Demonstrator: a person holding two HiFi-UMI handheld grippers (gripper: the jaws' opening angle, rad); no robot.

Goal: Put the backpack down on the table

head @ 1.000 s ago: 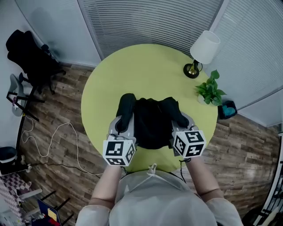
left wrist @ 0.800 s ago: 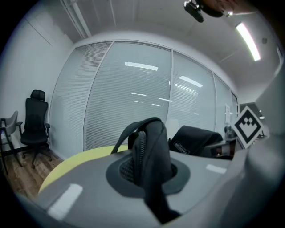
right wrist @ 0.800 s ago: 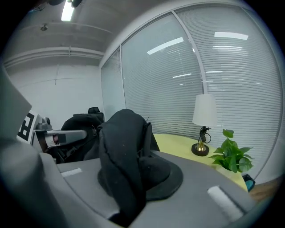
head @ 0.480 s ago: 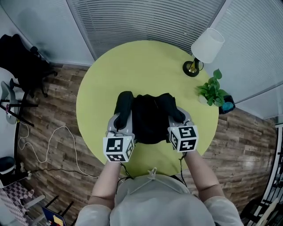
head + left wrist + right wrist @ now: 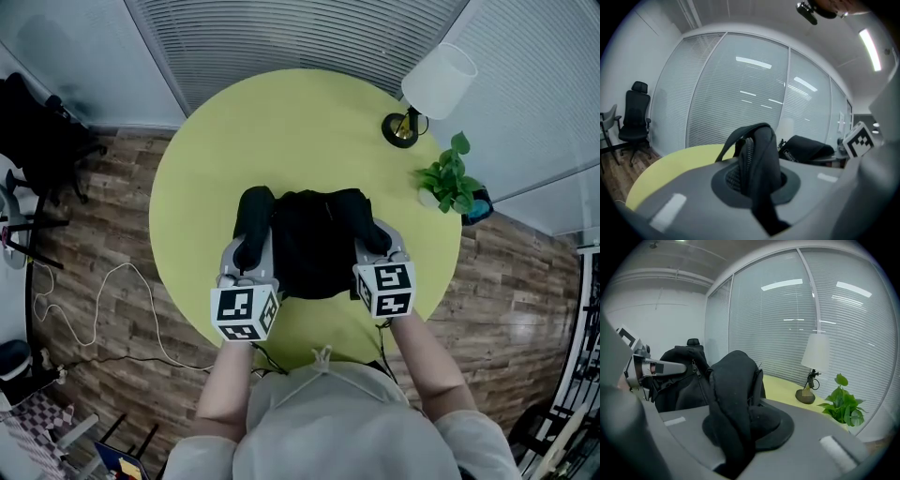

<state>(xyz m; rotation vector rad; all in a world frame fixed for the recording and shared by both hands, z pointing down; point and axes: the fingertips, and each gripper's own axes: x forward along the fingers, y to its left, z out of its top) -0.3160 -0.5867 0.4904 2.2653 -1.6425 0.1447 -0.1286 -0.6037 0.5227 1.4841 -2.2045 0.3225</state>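
The black backpack (image 5: 314, 244) is at the centre of the frame, over the near half of the round yellow-green table (image 5: 281, 122), with both padded shoulder straps pinched tight — the left-hand strap (image 5: 761, 159) in the left gripper (image 5: 246, 253), the right-hand strap (image 5: 733, 394) in the right gripper (image 5: 380, 248).
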